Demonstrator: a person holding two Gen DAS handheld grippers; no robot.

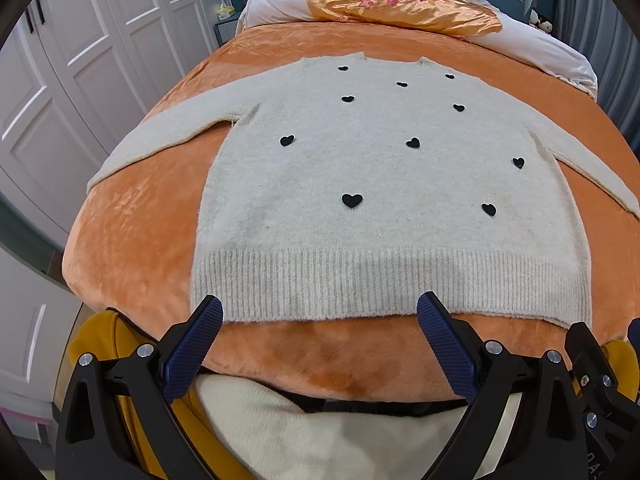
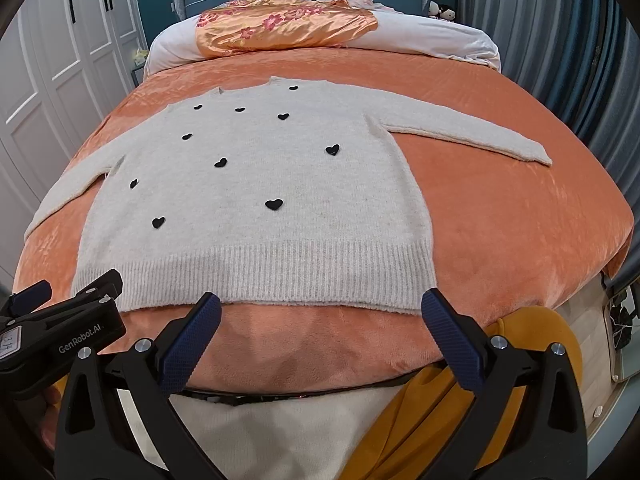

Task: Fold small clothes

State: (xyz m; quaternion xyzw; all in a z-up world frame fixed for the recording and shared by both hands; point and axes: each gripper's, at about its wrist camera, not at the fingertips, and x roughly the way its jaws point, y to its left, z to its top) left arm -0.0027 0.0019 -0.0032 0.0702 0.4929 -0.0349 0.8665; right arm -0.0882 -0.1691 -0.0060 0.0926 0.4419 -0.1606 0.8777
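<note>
A cream knit sweater (image 1: 372, 184) with several black hearts lies flat, front up, on an orange bedspread (image 1: 132, 232), both sleeves spread out. Its ribbed hem faces me. It also shows in the right wrist view (image 2: 260, 200), with its right sleeve (image 2: 472, 132) stretched out. My left gripper (image 1: 320, 312) is open and empty, held just short of the hem above the bed's near edge. My right gripper (image 2: 320, 308) is open and empty, also just short of the hem. The left gripper shows at the lower left of the right wrist view (image 2: 60, 320).
A white pillow roll (image 2: 432, 36) and an orange flowered satin quilt (image 2: 280, 24) lie at the head of the bed. White wardrobe doors (image 1: 72, 80) stand to the left, blue curtains (image 2: 552, 40) to the right. The bedspread (image 2: 520, 216) extends right of the sweater.
</note>
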